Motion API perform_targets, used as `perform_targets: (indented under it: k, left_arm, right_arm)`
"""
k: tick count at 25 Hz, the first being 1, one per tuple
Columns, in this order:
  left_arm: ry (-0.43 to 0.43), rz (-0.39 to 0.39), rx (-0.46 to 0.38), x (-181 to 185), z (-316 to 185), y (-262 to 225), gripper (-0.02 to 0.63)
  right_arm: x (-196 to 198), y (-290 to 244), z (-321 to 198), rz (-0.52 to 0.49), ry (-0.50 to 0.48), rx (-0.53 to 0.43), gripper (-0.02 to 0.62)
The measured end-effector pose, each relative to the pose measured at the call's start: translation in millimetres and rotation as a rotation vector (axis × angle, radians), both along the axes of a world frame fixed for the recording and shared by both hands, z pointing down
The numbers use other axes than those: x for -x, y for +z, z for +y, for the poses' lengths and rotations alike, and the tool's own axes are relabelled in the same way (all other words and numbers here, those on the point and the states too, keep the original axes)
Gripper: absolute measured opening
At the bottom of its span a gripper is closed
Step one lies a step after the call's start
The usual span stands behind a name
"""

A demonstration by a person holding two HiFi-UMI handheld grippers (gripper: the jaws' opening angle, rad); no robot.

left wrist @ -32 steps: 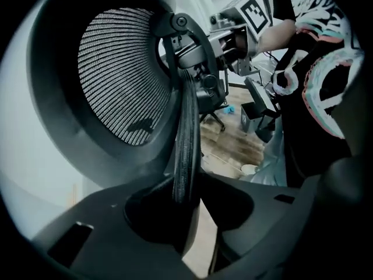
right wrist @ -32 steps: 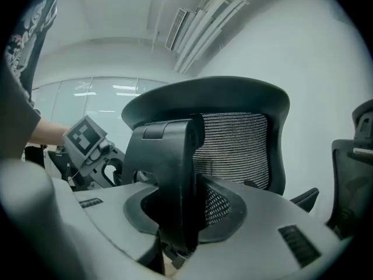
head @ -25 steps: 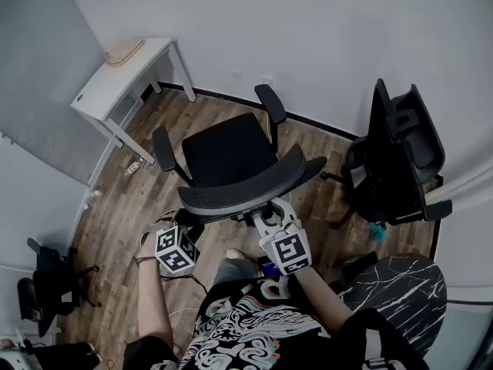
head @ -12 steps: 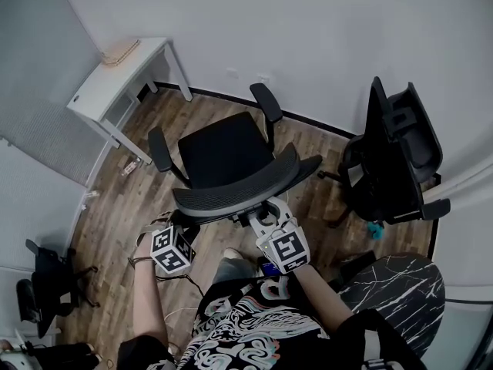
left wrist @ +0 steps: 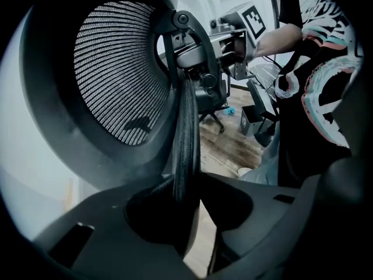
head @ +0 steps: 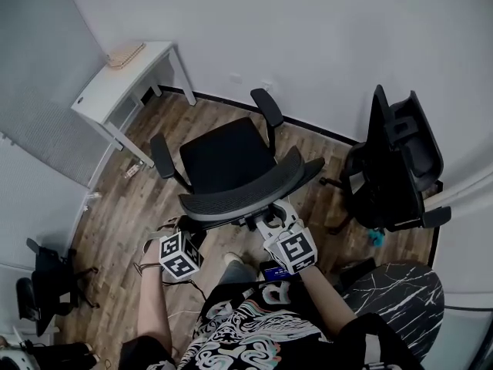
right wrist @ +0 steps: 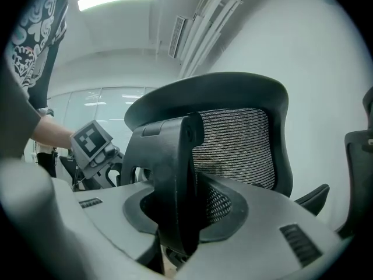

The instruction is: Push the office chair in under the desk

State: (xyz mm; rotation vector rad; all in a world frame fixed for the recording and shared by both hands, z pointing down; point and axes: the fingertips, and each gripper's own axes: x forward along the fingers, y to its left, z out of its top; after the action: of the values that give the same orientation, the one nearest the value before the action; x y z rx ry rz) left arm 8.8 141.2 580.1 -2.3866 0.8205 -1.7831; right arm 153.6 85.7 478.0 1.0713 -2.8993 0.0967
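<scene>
A black office chair [head: 227,156] with a mesh back [head: 245,191] stands mid-room, its seat facing the white desk [head: 115,83] at the upper left, well apart from it. I stand behind the chair. My left gripper [head: 188,227] is shut on a ribbed black strut of the chair's back [left wrist: 187,127], seen between its jaws in the left gripper view. My right gripper [head: 270,213] is shut on the black support bracket [right wrist: 169,168] behind the mesh back [right wrist: 239,144]. The chair's base is hidden under the seat.
A second black chair [head: 397,160] stands at the right by the wall. A round marble-patterned table [head: 404,284] is at the lower right, and dark equipment [head: 42,284] at the lower left. A small bottle [head: 132,169] lies on the wood floor near the desk's leg.
The picture shifts a little with the head. The chair and both grippers keep nearly the same places, with the same grips on the chair's back.
</scene>
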Motion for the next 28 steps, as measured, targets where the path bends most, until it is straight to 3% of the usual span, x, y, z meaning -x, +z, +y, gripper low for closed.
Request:
perform_targets:
  k: [28]
  left_arm:
    - [-0.042, 0.005, -0.047, -11, -19, -3, 0.155]
  right_arm:
    - [-6, 0, -27, -0.026, -0.068, 0.01, 0.106]
